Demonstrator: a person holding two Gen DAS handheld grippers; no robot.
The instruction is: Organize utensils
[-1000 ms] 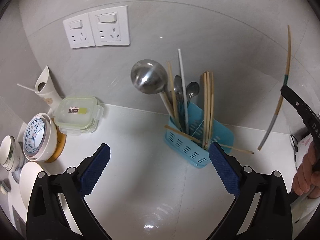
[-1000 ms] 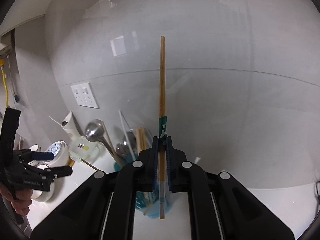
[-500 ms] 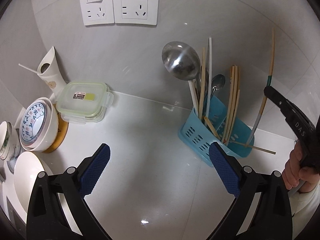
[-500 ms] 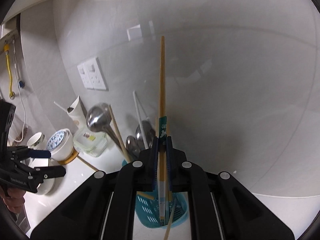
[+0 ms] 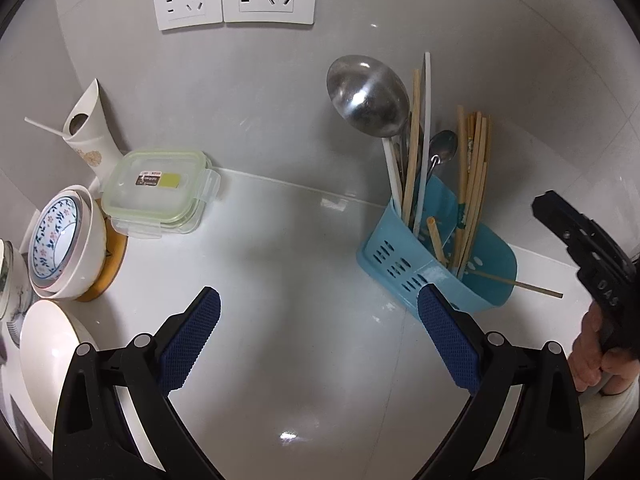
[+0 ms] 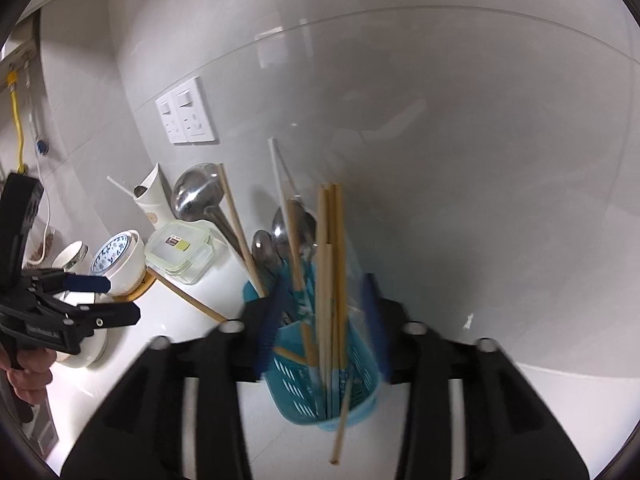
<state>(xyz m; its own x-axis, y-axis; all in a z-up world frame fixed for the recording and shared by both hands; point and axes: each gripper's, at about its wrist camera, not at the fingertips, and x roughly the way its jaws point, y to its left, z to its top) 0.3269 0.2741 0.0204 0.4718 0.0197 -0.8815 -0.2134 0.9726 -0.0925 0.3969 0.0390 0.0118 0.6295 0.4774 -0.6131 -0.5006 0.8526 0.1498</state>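
Blue caddy (image 6: 320,376) holds the dropped chopstick (image 6: 325,312); right gripper (image 6: 322,320) just opening, empty; lift straight up. Left gripper (image 5: 318,334) open, idle.

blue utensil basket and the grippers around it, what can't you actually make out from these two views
- Blue utensil basket: in the right wrist view, the blurred right gripper fingers cover its sides.
- Chopstick bundle: lower ends hidden inside the basket in both views; how many there are cannot be counted.
- Loose chopstick beside the basket: its inner end is hidden behind the basket wall, left wrist view.
- White bowl: cut off by the left wrist view's edge.
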